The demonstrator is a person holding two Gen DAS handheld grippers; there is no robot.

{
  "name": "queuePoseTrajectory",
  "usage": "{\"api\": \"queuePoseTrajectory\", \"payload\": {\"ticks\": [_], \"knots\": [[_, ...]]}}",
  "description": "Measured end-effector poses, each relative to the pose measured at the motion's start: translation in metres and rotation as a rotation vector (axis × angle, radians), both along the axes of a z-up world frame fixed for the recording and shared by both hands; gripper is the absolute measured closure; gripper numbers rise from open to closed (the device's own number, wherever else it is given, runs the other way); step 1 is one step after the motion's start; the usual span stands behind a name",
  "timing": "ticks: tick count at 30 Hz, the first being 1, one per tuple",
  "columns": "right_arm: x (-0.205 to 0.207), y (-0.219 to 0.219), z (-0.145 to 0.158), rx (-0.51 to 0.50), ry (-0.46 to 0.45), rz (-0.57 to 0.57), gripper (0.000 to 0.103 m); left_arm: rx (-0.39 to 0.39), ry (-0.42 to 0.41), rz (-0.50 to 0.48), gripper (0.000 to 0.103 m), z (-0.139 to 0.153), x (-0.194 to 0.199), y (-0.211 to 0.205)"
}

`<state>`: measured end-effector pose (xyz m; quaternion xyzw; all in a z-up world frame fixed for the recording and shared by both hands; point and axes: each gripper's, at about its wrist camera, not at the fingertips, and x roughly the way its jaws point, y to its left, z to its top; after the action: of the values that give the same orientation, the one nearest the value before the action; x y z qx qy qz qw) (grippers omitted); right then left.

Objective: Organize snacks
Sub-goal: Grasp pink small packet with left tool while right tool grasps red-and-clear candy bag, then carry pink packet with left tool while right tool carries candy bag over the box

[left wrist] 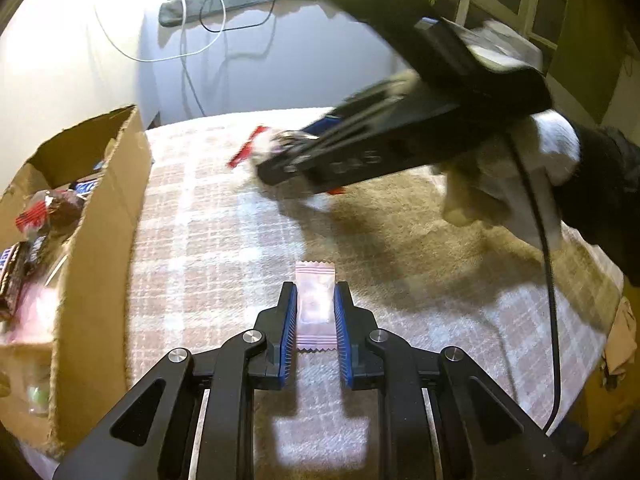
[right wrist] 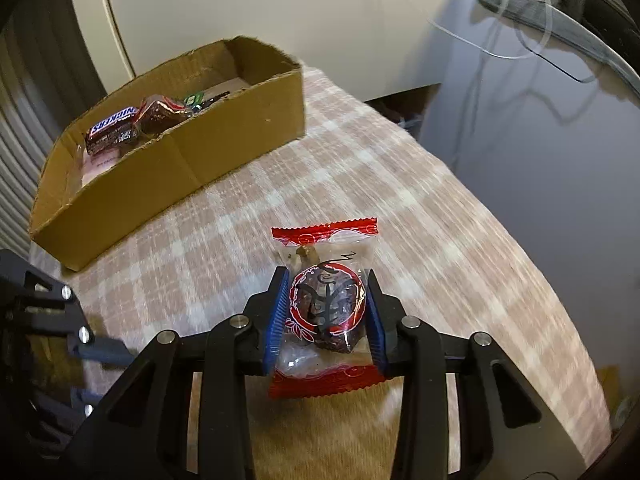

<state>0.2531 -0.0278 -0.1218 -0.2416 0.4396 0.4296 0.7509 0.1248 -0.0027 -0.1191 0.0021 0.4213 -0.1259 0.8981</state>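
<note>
1. cardboard box (right wrist: 168, 168) sits up and to the left of the right gripper (right wrist: 327, 312), which is pinching a red-edged date snack (right wrist: 326, 308) from both sides, packet's long axis running away from the camera.
2. left gripper (left wrist: 315, 308) is closed on a small pink sachet (left wrist: 315, 304), also lengthwise, box wall (left wrist: 100, 240) just to its left, so the left looks nearer the drop.
3. snickers bar (right wrist: 114, 126) and other sweets are already in the box.
4. surface is a pink plaid cloth (right wrist: 360, 184); white wall and loose cables (left wrist: 200, 12) behind.
</note>
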Motion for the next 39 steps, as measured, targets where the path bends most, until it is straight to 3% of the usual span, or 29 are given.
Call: {"api": "queuePoseTrajectory", "payload": {"ticks": [11, 19, 26, 39], "knots": [[-0.036, -0.036, 0.058, 0.124, -0.066, -0.086, 0.067, -0.006, -0.099, 0.067, 0.086, 0.033, -0.024, 0.022], [-0.057, -0.033, 0.090, 0.194, -0.099, -0.104, 0.067, 0.009, -0.177, 0.133, 0.086, 0.061, -0.032, 0.052], [-0.070, -0.002, 0.109, 0.232, -0.111, -0.078, 0.067, 0.022, -0.233, 0.192, 0.086, 0.084, -0.041, 0.081], [-0.070, 0.076, 0.114, 0.259, -0.101, -0.009, 0.067, 0.043, -0.267, 0.306, 0.086, 0.090, -0.036, 0.140]]}}
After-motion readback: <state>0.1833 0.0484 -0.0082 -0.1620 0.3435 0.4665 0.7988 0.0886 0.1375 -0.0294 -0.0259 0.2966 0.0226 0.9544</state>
